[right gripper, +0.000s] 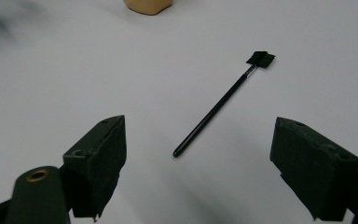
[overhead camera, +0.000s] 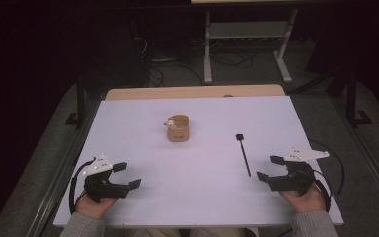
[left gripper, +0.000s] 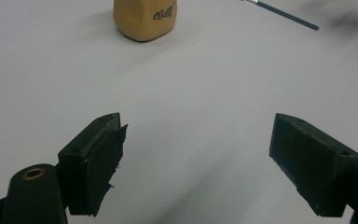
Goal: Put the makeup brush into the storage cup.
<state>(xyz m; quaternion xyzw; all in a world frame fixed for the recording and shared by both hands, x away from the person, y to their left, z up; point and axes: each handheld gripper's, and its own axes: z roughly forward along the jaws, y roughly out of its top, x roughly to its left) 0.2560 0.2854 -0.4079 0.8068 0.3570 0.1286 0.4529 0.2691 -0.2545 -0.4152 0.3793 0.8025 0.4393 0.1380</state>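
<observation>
A tan cup with dark lettering stands near the middle of the white table, a small pale figure on its left rim. The left gripper view shows the cup's lower part far ahead. A thin black stick with a square black head lies flat to the right of centre; in the right gripper view the stick lies ahead of the jaws. My left gripper rests open at the front left, nothing between its jaws. My right gripper rests open at the front right, just right of the stick's near end.
The table's far edge is a bare wooden strip. Beyond it on the dark floor stands a white metal frame with cables around it. Cables trail from both grippers near the table's front corners.
</observation>
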